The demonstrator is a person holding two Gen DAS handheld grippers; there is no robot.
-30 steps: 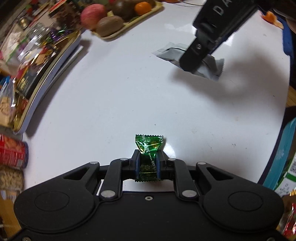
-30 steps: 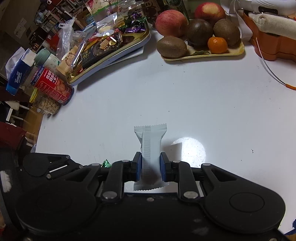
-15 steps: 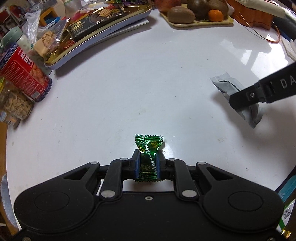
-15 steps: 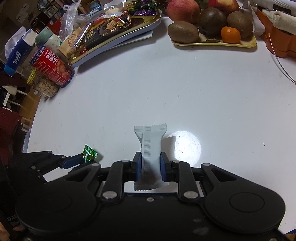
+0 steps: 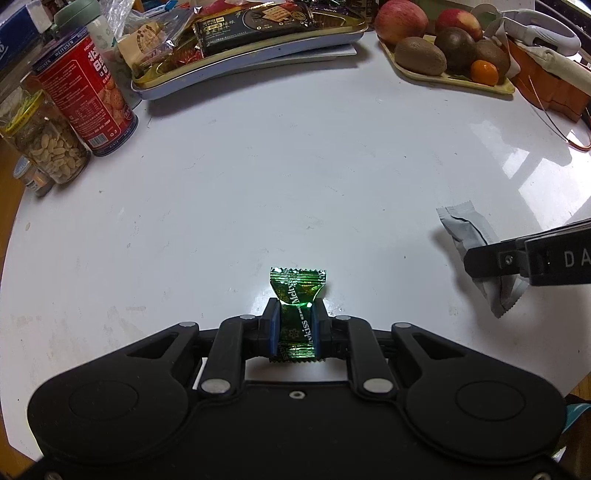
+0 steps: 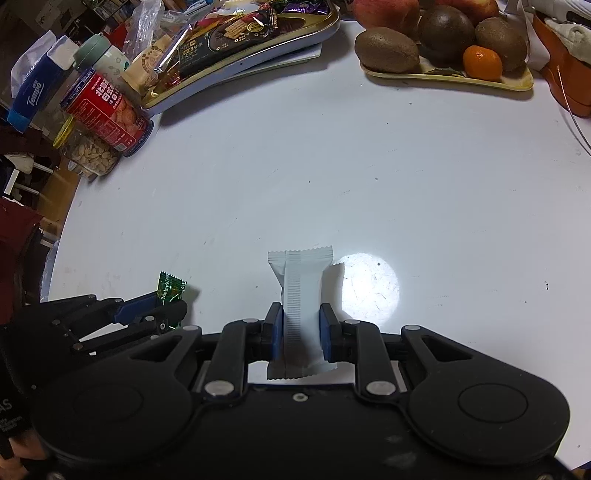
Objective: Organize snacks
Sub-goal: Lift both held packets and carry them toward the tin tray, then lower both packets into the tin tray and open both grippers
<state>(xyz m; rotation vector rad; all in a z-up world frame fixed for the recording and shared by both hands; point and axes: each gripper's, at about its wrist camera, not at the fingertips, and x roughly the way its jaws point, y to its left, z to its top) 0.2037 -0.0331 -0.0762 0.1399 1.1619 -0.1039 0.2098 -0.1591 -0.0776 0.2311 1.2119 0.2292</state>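
My left gripper (image 5: pixel 295 321) is shut on a green foil Meltykiss candy (image 5: pixel 297 295), held just above the white table (image 5: pixel 277 166). My right gripper (image 6: pixel 301 325) is shut on a pale grey snack bar wrapper (image 6: pixel 301 288), also held above the table. In the left wrist view the right gripper (image 5: pixel 491 262) enters from the right with the grey wrapper (image 5: pixel 465 229). In the right wrist view the left gripper (image 6: pixel 162 310) shows at lower left with the green candy (image 6: pixel 170 288). A gold-rimmed snack tray (image 5: pixel 251 62) with a black cracker pack (image 5: pixel 255 26) stands at the far left.
A red biscuit can (image 5: pixel 88 92) and a jar of peanuts (image 5: pixel 44 144) stand at the table's left edge. A fruit tray (image 5: pixel 450 70) with apples, kiwis and a mandarin stands at the far right. An orange object with a wire (image 5: pixel 546 96) lies beyond it.
My left gripper has swung to face the snack tray, with the candy still held. My right gripper has moved closer to the left one and slightly toward the trays, wrapper still held.
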